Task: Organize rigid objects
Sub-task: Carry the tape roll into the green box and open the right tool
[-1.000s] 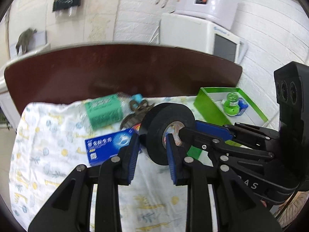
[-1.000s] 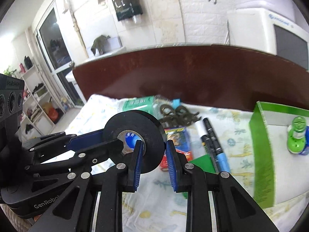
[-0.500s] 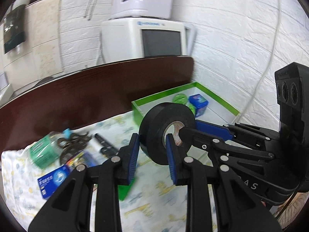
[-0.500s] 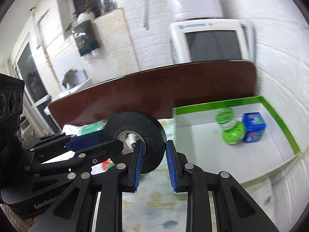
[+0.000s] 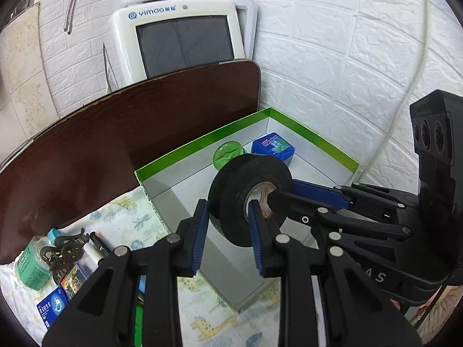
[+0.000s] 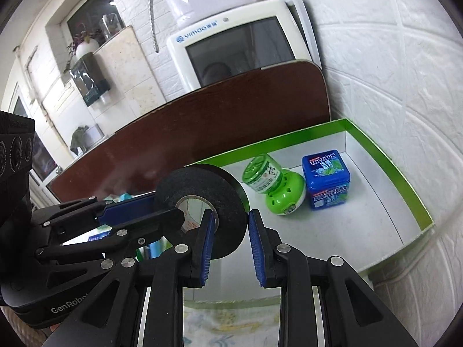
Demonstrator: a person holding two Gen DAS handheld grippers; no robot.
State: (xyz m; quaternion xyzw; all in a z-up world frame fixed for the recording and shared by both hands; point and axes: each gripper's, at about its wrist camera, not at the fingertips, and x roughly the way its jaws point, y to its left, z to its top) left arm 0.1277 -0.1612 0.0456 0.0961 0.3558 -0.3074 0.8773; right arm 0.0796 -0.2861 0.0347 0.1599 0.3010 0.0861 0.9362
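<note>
Both grippers hold one black tape roll (image 5: pixel 249 196), seen also in the right wrist view (image 6: pixel 202 202). My left gripper (image 5: pixel 228 237) is shut across one side of the roll's band. My right gripper (image 6: pixel 230 243) is shut across the other side. The roll hangs above the near part of the green-rimmed white box (image 5: pixel 315 136), which also shows in the right wrist view (image 6: pixel 405 179). Inside that box stand a green bottle (image 6: pixel 269 182) and a blue Mentos tub (image 6: pixel 325 179) near the far corner.
A dark brown board (image 5: pixel 115 150) stands behind the patterned cloth (image 5: pixel 127 217). To the left lie a teal bottle (image 5: pixel 29 263), brown clips (image 5: pixel 63 254), a marker (image 5: pixel 98 245) and a blue box (image 5: pixel 52 303). A white brick wall (image 5: pixel 347 57) and a monitor (image 5: pixel 185 40) stand close.
Both grippers have swung right with the tape roll, from over the cloth and loose items to over the green box. The box now fills the middle of both views.
</note>
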